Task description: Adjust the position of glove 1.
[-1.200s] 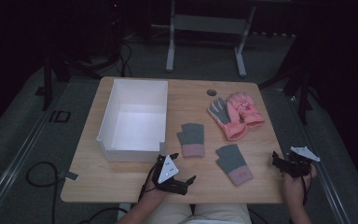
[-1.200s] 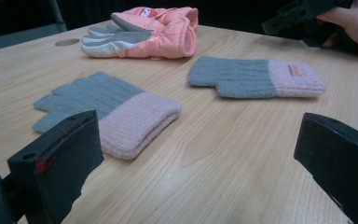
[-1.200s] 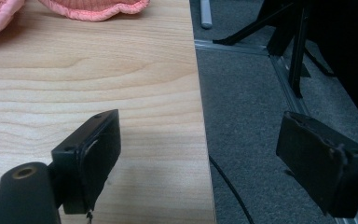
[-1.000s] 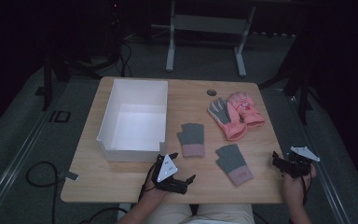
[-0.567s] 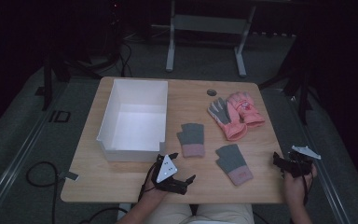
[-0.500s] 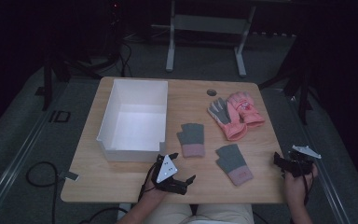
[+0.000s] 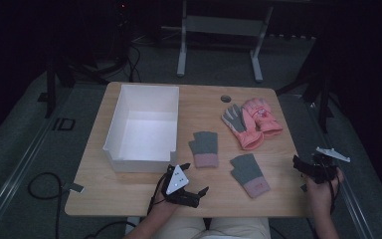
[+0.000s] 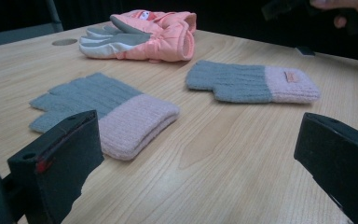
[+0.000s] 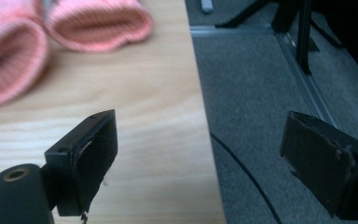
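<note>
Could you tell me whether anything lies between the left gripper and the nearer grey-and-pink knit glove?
Nothing visible does. The left gripper is open near the table's front edge, and only bare wooden table separates its jaws from the nearer knit glove. The white box sits off to the side, out of that path.

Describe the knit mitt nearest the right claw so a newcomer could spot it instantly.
Start at the white box on the left of the wooden table. Move right past the first grey-and-pink mitt to the second mitt, near the front edge. Unlike its twin, it lies angled and shows a small tag on its pink cuff.
</note>
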`<state>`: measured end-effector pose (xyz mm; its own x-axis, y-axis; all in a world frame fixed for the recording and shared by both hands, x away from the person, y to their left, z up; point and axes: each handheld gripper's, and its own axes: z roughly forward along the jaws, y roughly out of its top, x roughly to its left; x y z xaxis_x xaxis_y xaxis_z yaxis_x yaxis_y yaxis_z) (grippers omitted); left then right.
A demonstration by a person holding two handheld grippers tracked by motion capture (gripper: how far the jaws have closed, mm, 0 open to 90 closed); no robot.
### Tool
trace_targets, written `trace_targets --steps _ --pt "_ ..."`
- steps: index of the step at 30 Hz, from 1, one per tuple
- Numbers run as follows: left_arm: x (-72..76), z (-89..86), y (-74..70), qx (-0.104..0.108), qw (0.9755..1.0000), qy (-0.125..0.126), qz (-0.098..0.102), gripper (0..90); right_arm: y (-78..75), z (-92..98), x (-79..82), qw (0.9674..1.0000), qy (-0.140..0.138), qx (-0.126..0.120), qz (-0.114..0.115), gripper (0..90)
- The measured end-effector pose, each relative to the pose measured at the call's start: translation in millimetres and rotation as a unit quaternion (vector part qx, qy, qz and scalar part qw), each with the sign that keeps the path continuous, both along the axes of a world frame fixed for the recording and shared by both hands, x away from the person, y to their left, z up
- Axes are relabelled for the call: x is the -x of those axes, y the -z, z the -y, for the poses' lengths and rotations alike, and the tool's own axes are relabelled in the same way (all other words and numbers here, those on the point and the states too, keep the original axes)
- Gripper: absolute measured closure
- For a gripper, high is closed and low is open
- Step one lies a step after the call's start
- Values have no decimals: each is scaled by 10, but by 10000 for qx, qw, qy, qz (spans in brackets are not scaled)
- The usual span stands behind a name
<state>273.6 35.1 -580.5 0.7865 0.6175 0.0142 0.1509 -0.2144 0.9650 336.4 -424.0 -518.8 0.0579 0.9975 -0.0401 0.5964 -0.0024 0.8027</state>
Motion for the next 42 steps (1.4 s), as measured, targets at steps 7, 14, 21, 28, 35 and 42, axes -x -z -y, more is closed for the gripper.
trace_targets --steps 7,14,21,28,35,42 --pt "-4 -8 1 38 10000 -21 -14 6 -313 -216 12 9989 -322 58 336 110" --pt "-3 -9 1 49 10000 -11 -9 6 -545 -470 -50 9976 -457 -34 526 132" --pt "-3 -6 1 46 10000 -8 -12 5 -628 -786 -171 9956 -733 135 561 151" --pt "-8 -7 0 55 10000 22 -48 5 -618 -1061 -248 9940 -909 57 600 163" --pt "1 -2 1 29 10000 23 -9 5 -564 -1451 -338 9909 -1275 154 396 176" --pt "1 -8 1 61 10000 75 -23 5 -532 -1827 -363 9875 -1505 51 469 197"
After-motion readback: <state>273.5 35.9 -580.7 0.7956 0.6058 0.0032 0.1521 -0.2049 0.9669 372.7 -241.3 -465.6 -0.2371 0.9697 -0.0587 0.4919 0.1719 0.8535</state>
